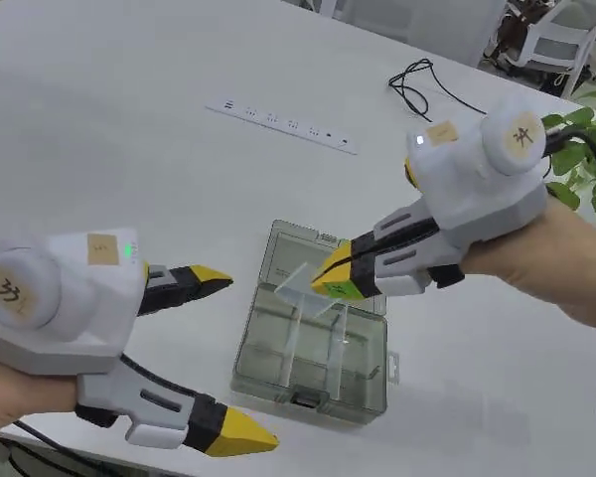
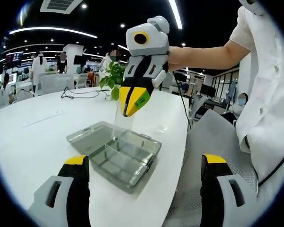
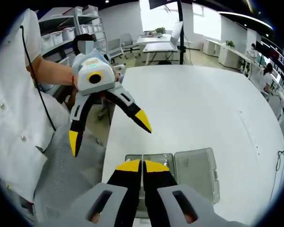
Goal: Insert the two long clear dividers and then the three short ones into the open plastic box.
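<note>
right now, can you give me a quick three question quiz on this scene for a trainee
1. True or false: the left gripper is open and holds nothing.
2. What does the right gripper hold above the open plastic box? A: a clear divider. B: a screwdriver. C: a roll of tape.
3. Name the long white thing that lies on the table beyond the box.

Key: 1 true. 2 A. 3 the power strip.
</note>
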A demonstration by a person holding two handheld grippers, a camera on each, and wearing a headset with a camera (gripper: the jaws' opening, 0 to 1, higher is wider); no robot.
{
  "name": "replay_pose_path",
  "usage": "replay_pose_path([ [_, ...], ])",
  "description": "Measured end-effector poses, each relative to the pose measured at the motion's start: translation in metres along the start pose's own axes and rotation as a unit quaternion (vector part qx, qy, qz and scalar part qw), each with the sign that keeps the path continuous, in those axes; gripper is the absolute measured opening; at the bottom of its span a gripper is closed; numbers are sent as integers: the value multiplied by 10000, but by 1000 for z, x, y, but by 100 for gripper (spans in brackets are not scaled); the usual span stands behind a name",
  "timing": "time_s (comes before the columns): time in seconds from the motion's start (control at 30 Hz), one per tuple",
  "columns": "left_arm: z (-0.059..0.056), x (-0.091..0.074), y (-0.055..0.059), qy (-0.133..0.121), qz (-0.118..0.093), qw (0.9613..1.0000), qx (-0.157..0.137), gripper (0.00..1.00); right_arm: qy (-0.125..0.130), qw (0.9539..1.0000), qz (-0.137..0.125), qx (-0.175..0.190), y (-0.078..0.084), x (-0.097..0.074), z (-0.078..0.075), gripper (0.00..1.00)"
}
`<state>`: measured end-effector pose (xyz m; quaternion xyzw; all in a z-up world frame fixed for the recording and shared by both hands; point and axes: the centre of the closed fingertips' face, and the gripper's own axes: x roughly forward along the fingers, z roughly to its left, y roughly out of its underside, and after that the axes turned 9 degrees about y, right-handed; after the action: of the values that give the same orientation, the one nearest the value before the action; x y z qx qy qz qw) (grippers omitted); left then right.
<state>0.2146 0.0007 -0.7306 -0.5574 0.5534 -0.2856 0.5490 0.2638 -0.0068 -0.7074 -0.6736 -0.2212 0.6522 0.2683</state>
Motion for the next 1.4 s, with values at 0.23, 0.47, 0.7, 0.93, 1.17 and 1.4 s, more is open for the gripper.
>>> replay_pose_path([
  [0.23,5,-4,1,-97,-70,9999,-41,100,32,10000,65,38,14,25,-6,2],
  [0.47,7,-7,2,-161,-107,9998,-75,100,13,9999,156,49,24,36,-3,2],
  [0.7,8,-8,1,-170,-137,9997,-112,100,40,9998,196,80,30,40,-7,2],
  [0.93,8,-7,0,-151,-158,9997,-117,100,40,9997,200,95,30,42,-5,2],
  [1.17,7,-6,-1,-149,-178,9996,-130,100,65,9997,228,-7,32,50,-6,2],
  [1.4,7,-5,-2,-142,-201,9996,-149,100,58,9991,383,-198,36,63,-5,2],
])
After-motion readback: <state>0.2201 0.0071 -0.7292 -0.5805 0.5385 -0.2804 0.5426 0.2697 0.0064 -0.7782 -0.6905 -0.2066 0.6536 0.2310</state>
